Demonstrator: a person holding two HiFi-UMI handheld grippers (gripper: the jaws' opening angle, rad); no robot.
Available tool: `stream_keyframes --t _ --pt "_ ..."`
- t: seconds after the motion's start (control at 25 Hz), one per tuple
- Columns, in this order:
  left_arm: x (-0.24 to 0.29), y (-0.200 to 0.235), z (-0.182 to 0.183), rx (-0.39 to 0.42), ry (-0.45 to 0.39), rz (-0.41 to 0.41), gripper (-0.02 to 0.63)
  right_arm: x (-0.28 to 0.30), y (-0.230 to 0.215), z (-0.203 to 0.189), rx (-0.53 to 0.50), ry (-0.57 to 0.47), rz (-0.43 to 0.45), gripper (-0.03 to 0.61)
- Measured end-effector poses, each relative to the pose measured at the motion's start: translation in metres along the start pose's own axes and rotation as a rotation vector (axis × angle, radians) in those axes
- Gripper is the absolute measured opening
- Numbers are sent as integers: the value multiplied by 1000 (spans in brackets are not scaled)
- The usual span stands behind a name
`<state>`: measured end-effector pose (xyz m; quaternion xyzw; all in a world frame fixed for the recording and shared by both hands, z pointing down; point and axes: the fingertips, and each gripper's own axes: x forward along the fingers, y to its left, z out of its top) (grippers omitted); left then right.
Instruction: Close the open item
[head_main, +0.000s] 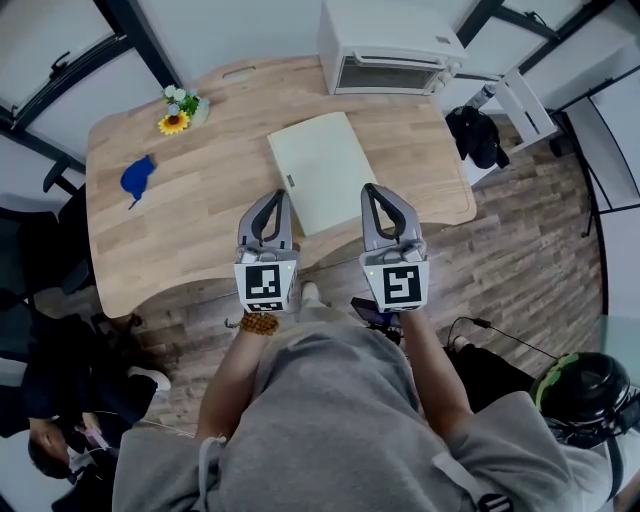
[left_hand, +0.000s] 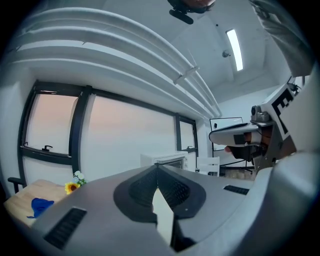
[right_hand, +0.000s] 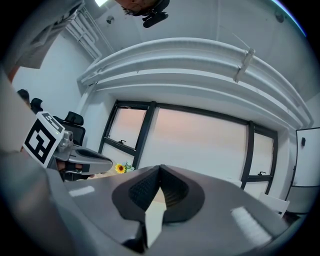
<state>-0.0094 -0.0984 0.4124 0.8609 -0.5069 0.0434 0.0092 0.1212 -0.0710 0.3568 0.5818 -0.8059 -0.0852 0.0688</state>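
Note:
A pale, flat laptop-like item (head_main: 322, 170) lies with its lid down in the middle of the wooden table (head_main: 200, 230). At the table's back edge stands a white toaster oven (head_main: 388, 45), whose front also shows in the left gripper view (left_hand: 165, 161). Over the table's near edge, just left of the flat item's front corner, my left gripper (head_main: 276, 195) (left_hand: 157, 165) is held level, its jaws together and empty. My right gripper (head_main: 371, 188) (right_hand: 160, 166) is beside it at the item's right front corner, also shut with nothing between the jaws.
A small sunflower posy (head_main: 175, 122) and a blue object (head_main: 137, 178) sit on the table's left part. A black bag (head_main: 478, 135) and a white stand (head_main: 520, 105) are off the table's right side. Office chairs stand at the left.

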Motion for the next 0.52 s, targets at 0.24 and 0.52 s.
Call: stream_keyframes --t 0.24,0.52 --pt "-2 9 -4 14 10 20 11 2 6 -8 9 10 20 9" --pt "-3 15 -16 13 32 30 11 5 11 -18 -40 37 55 9"
